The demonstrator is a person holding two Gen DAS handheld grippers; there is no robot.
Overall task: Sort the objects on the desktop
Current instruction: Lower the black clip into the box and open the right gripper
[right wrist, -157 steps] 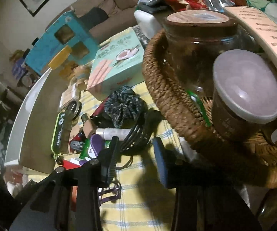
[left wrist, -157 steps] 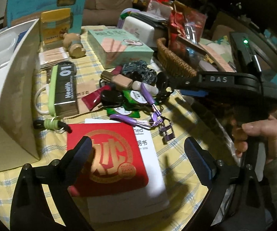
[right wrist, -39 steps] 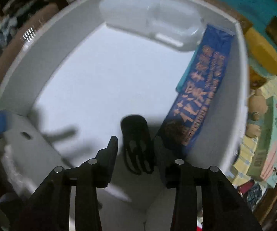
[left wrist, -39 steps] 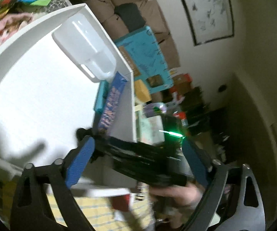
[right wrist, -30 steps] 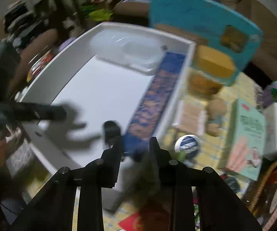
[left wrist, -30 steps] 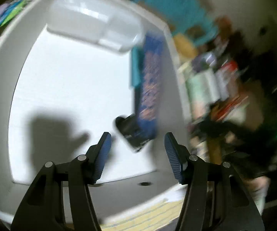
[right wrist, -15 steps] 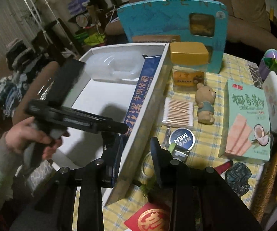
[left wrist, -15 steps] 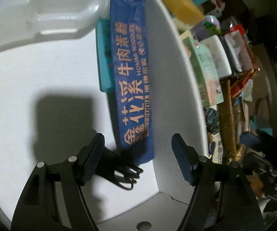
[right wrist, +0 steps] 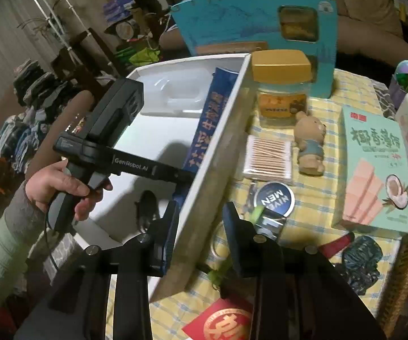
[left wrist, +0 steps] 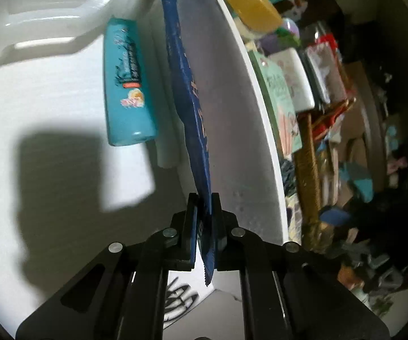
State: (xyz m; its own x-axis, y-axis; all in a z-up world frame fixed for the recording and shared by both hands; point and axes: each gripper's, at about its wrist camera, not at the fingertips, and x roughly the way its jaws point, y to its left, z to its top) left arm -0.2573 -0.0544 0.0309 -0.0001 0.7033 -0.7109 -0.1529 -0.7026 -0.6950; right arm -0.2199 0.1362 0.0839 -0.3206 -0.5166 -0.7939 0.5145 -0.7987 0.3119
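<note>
On yellow checked cloth (right wrist: pixel 342 243): white box (left wrist: pixel 249 90) at 10 o'clock. Inside, blue packet (left wrist: pixel 186 79) edge-up against right wall, teal tube (left wrist: pixel 127 85) beside. Left gripper (left wrist: pixel 204 221) just closed, clamping packet end. Right gripper (right wrist: pixel 201 226) parted, straddling box wall, pads not touching.

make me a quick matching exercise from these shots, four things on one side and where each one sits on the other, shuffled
Things:
1. blue noodle packet
2. teal tube
3. cotton swab box
4. black hair clip

Places:
A. on the checked tablecloth beside the bear figurine
B. lying flat in the white box, next to the clear plastic insert
C. pinched between the left gripper pads
D. on the box floor near its front corner

Pairs: 1-C, 2-B, 3-A, 4-D
</note>
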